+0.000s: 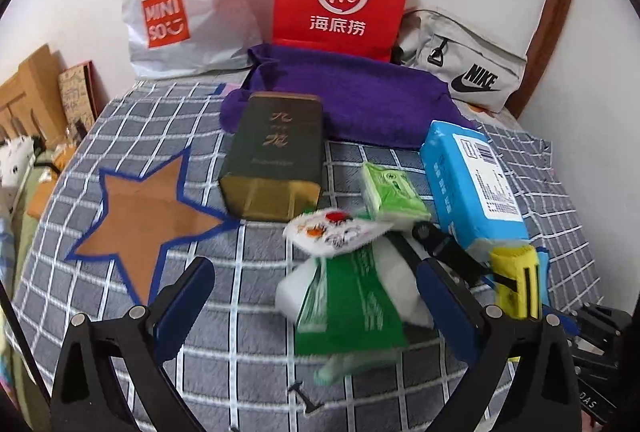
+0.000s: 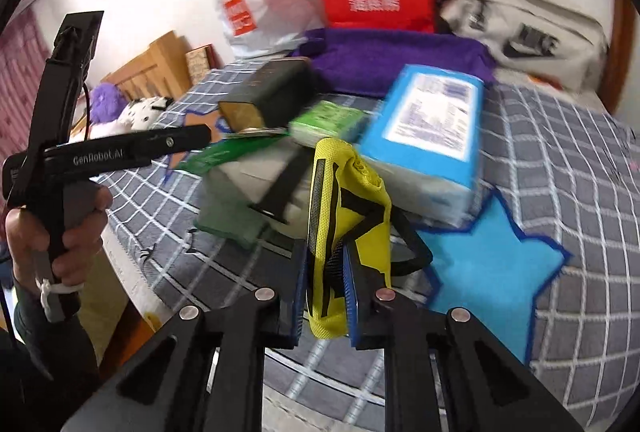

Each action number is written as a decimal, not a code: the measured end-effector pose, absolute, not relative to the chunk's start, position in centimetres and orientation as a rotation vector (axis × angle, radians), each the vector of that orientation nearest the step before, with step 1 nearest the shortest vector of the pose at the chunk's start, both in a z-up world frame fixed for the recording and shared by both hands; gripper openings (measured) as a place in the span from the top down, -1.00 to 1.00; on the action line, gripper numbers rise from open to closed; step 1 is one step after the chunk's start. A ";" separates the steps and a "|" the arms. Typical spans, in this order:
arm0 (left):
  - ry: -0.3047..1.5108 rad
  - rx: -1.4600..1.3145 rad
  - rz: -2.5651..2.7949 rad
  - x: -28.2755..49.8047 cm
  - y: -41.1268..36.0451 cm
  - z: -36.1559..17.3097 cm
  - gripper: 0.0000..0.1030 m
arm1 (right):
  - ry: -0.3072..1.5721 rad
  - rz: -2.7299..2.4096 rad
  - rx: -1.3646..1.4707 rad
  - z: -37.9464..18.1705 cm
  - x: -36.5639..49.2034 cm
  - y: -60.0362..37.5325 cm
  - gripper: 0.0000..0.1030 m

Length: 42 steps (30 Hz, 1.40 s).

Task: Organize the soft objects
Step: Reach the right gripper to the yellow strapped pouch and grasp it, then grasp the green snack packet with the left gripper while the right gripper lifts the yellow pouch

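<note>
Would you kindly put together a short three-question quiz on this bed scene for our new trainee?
1. True or false: the right gripper is shut on the yellow pouch.
2. Which star marker lies beside the dark green tin? A blue star, B brown star, C red star.
3. Fill in: the left gripper stands ____ around the green-and-white tissue pack.

Key: 1 true. 2 B, the brown star. 3 open; its pads do not press on the pack.
</note>
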<state>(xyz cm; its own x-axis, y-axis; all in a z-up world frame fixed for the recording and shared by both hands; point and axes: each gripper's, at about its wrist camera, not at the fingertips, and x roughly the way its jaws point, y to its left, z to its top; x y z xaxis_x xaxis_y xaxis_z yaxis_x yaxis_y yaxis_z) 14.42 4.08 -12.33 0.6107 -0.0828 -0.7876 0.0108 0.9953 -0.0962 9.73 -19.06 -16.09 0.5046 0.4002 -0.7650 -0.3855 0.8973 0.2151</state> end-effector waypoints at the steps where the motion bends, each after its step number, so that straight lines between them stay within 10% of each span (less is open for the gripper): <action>1: 0.915 -0.069 -0.054 14.9 3.8 -12.4 -0.97 | 0.933 0.460 0.018 -16.3 9.8 -19.4 0.68; 15: 1.033 -0.006 -0.058 19.9 2.1 -15.6 -0.97 | 0.987 0.436 0.049 -18.5 12.0 -21.1 0.36; 25: 1.048 -0.070 -0.124 19.4 3.1 -16.2 0.27 | 0.957 0.464 0.012 -18.3 11.6 -20.6 0.54; 34: 1.006 -0.096 -0.144 18.4 3.9 -15.2 0.79 | 0.952 0.454 0.016 -18.2 11.0 -20.8 0.54; 42: 1.028 -0.088 -0.105 17.0 4.7 -15.3 0.83 | 0.956 0.445 0.019 -18.1 10.6 -20.8 0.54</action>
